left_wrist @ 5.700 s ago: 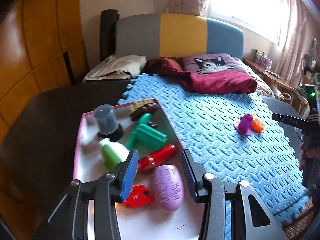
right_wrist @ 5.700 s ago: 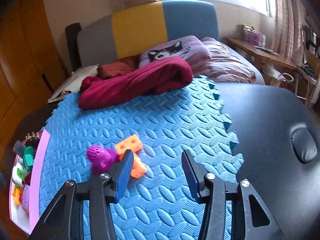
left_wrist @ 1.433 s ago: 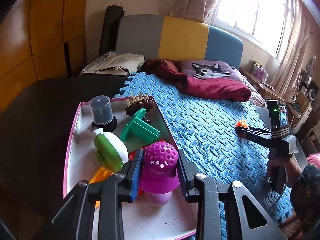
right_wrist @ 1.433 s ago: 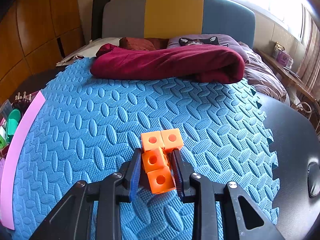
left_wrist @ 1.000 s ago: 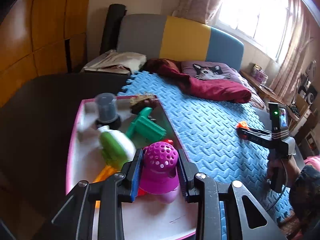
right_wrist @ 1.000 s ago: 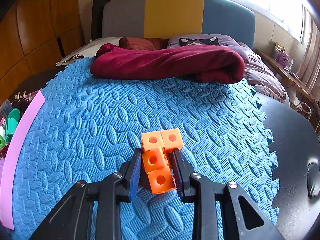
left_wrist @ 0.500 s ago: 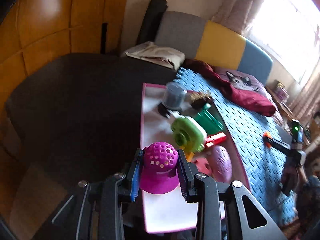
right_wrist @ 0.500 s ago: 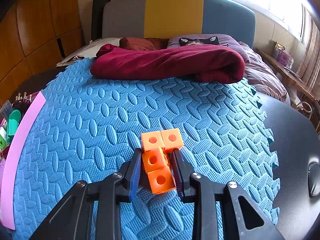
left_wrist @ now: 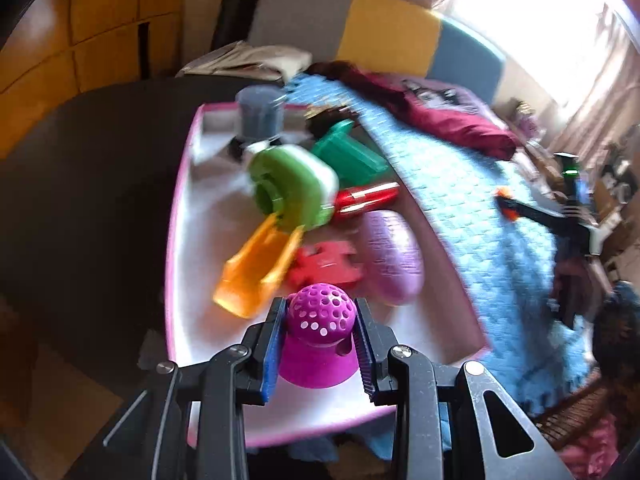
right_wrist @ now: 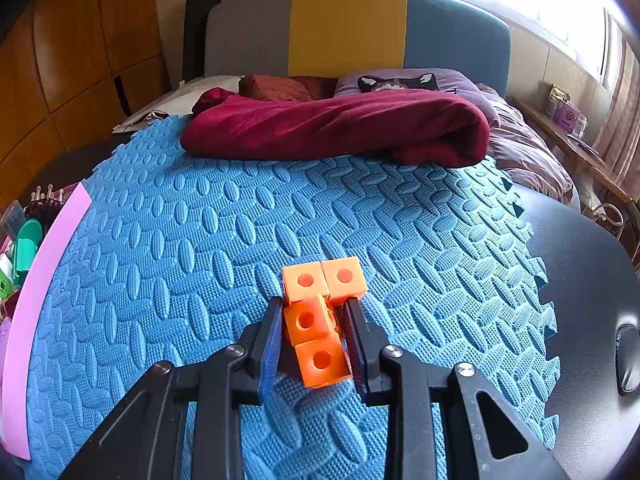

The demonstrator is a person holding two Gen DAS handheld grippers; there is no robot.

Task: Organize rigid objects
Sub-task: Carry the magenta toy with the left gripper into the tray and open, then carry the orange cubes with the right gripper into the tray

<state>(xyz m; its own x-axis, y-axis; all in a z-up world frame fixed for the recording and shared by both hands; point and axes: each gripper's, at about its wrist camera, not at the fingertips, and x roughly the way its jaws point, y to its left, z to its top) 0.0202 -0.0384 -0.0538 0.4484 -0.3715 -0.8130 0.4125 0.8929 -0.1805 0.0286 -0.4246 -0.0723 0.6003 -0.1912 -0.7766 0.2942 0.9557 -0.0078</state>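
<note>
Swinging back over the tray, your left gripper (left_wrist: 320,344) has carried the purple toy (left_wrist: 320,336) toward the tray's near end.

Your left jaws are clamped on that purple toy, holding it above the white tray (left_wrist: 188,240), just short of the red piece (left_wrist: 326,266), orange scoop (left_wrist: 256,268) and lilac case (left_wrist: 394,258); this view is blurred. Only here do you see the tray's contents in full. Your right gripper (right_wrist: 312,344) hasn't moved: its jaws are closed on the orange blocks (right_wrist: 320,312), which rest on the blue mat (right_wrist: 200,240). That view shows just the tray's pink edge (right_wrist: 40,280).
</note>
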